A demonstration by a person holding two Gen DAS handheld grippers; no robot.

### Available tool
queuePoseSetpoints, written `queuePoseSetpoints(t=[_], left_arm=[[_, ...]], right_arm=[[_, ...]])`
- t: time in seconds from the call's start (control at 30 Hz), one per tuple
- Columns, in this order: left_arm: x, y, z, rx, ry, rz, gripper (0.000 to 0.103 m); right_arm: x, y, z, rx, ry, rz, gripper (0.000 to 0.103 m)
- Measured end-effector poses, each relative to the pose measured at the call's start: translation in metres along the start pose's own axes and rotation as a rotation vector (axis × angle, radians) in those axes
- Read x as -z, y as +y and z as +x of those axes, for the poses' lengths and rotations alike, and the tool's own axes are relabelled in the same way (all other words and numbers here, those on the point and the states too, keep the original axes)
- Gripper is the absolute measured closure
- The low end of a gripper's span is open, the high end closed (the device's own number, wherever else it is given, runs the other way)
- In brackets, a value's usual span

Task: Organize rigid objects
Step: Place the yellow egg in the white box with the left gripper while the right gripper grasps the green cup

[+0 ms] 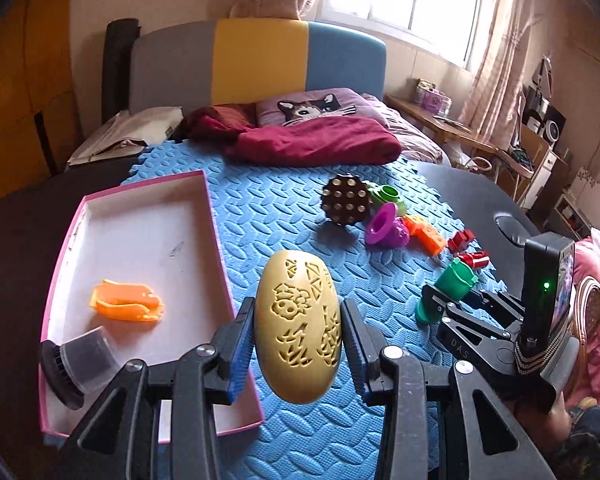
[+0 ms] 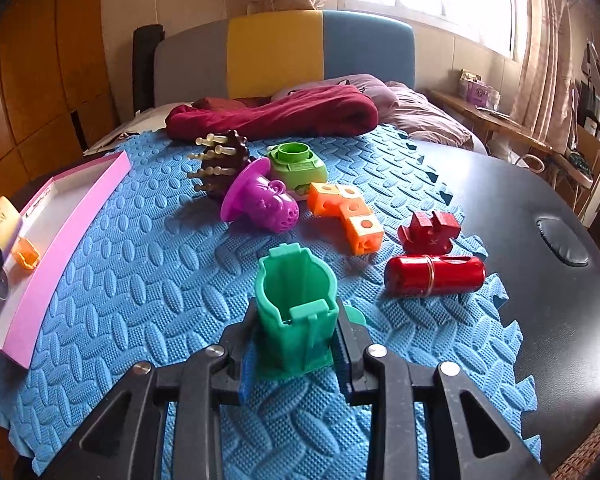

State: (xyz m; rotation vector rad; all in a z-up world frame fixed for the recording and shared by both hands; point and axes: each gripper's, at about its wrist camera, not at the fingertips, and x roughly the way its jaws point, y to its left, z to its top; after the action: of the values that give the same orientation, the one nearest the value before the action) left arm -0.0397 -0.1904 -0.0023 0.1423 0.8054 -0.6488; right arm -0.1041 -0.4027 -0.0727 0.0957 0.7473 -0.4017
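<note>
The left tool (image 1: 298, 344) clamps a carved yellow egg (image 1: 298, 326), held at the lower centre of its frame, just right of the pink box (image 1: 140, 208). The right tool (image 2: 296, 340) grips a green cup (image 2: 296, 308) resting on the blue mat (image 2: 160, 280), lower centre

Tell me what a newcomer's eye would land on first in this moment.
First, the tan carved oval held off the blue foam mat in the left gripper, beside the pink-rimmed box holding an orange piece. Next, the green cup-shaped piece standing on the mat between the right gripper's fingers. Beyond it lies a bright toy cluster, including a purple piece and a red cylinder.
</note>
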Motion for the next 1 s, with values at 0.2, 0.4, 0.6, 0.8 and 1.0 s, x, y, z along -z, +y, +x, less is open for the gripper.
queuePoseSetpoints(t=[0.2, 0.4, 0.6, 0.8, 1.0], left_arm=[[0.003, 0.018, -0.007, -0.038, -0.002, -0.039, 0.061], [-0.001, 0.048, -0.019, -0.031, -0.010, -0.091, 0.061], [-0.024, 0.127, -0.023, -0.036, -0.006, -0.251, 0.061], [-0.045, 0.189, 0.006, -0.102, 0.034, -0.294, 0.061], [-0.064, 0.202, 0.048, -0.116, 0.090, -0.277, 0.061]], right_arm=[[0.001, 0.001, 0.000, 0.004, -0.002, -0.008, 0.070], [0.001, 0.003, -0.001, 0.016, -0.004, -0.016, 0.071], [0.001, 0.002, -0.001, 0.011, -0.006, -0.011, 0.071], [0.001, 0.000, 0.000, -0.002, -0.005, -0.004, 0.071], [0.001, 0.000, 0.000, -0.003, -0.006, -0.005, 0.071]])
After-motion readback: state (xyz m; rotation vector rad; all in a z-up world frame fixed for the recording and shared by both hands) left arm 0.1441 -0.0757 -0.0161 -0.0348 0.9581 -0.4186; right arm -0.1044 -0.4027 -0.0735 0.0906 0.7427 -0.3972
